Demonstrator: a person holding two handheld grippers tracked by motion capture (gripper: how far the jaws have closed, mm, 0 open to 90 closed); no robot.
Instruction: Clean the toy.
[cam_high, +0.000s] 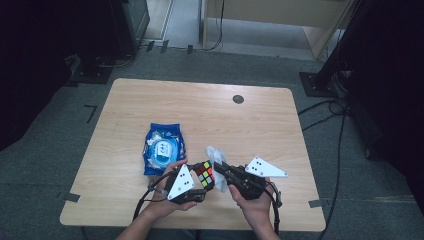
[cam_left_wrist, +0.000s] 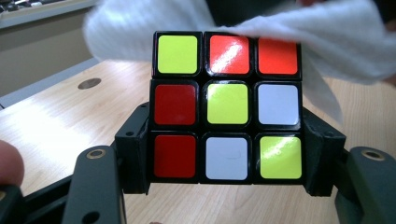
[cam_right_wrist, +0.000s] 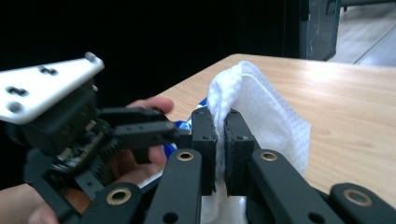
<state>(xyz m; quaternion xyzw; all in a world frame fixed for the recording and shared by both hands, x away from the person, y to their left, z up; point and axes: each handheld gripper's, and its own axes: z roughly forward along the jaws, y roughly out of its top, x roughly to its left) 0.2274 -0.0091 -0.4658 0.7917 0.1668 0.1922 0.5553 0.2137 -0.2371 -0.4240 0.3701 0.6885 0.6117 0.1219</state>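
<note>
The puzzle cube (cam_left_wrist: 227, 106) sits clamped in our left claw (cam_high: 204, 181), lifted just off the counter (cam_high: 260, 125) near its front edge, with the scrambled face of yellow, red, orange and white stickers turned toward the left gripper view. The two black pads press on the cube's opposite sides, so the hold looks firm. Our right claw (cam_right_wrist: 220, 149) is pressed together on a white wipe (cam_right_wrist: 261, 116), pinching a fold of it; in the high view that wipe (cam_high: 216, 154) hangs just beside the cube, on its right, and in the left gripper view it drapes over the cube's top edge.

We judge the work to be wiping the cube, and a few things could spoil it. A hard push with the wipe against the top layer could turn that layer or lever the cube out from between the left pads, since they hold only the lower sides. The wipe is held by a narrow fold, so dragging it over the sticker edges might pull it free. The loose cloth could also catch between cube and pad.

Behind and to the left of the cube lies a blue wipes packet (cam_high: 164, 147). Its label carries print, but it is too small for us to read; the cube bears no writing.
</note>
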